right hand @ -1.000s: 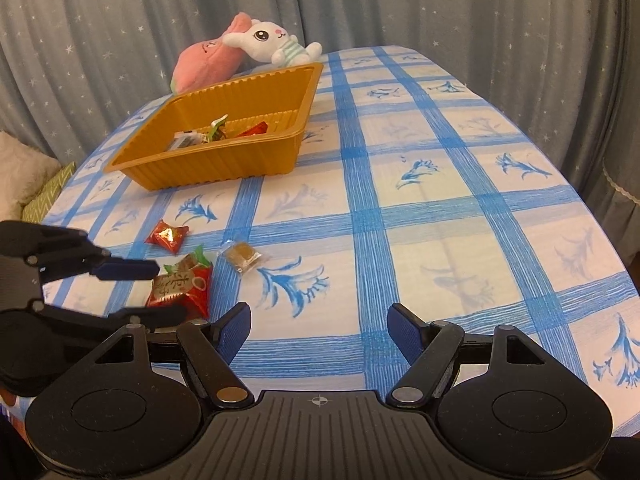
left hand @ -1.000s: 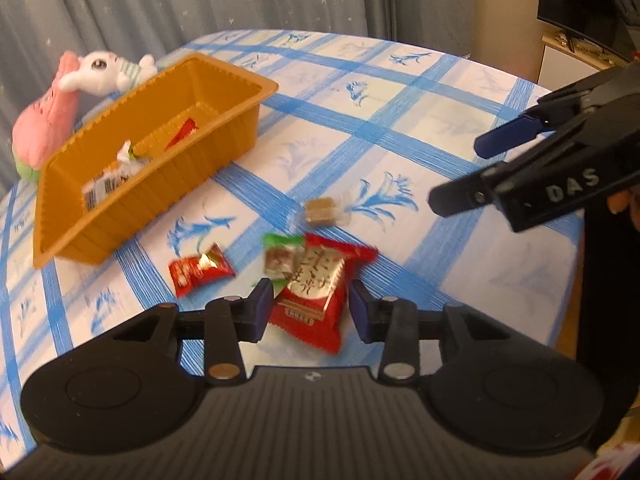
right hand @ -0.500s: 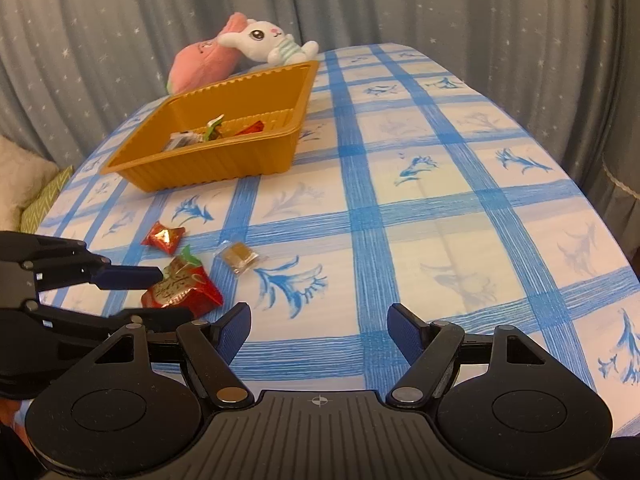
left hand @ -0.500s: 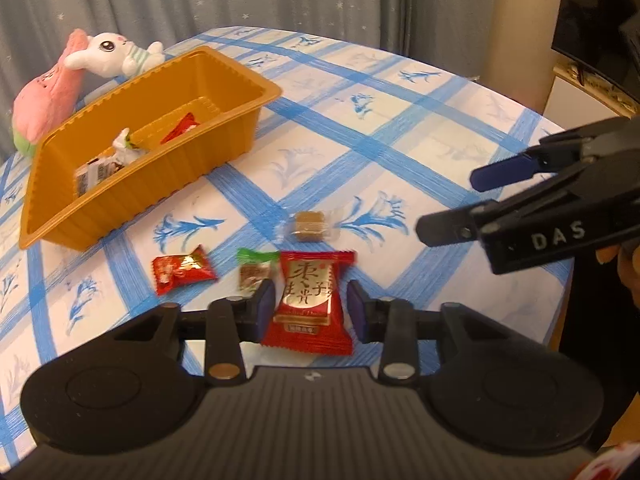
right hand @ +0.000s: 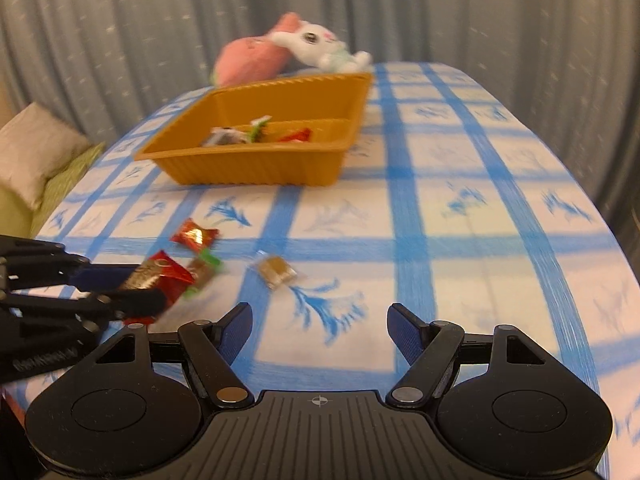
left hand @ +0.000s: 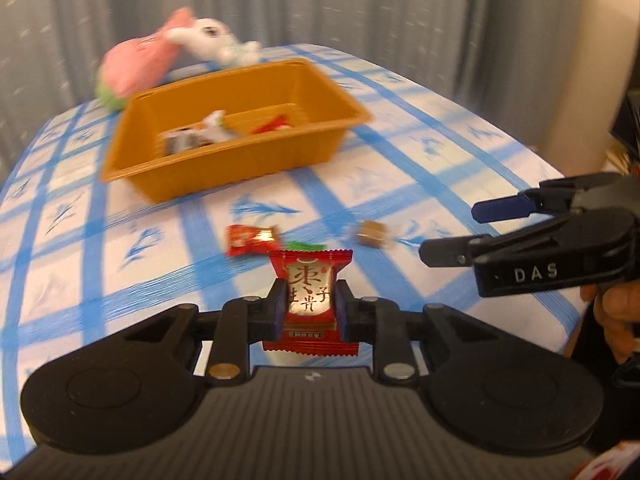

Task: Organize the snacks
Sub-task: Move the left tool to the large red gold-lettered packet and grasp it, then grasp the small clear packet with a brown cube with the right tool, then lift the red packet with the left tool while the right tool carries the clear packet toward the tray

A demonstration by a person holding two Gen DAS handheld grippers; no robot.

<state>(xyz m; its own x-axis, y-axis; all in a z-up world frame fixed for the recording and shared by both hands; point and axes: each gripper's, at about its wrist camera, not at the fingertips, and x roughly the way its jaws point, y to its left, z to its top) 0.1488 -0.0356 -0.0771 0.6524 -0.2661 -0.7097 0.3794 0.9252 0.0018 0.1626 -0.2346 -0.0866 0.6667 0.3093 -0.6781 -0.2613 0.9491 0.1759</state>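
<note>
Blue-checked desk (left hand: 400, 168): left hand-held gripper (left hand: 308, 310) pinches red snack packet (left hand: 310, 292) between fingers; right hand-held gripper (right hand: 319, 328) spread, holding nothing.

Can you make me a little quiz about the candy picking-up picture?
1. True or false: the left gripper is shut on the big red snack packet with gold writing.
2. Which gripper is open with nothing in it?
3. How many loose wrapped candies lie on the blue checked tablecloth?

Key:
1. True.
2. The right gripper.
3. Three: small red wrapper, green-ended one, clear-wrapped brown candy.
</note>
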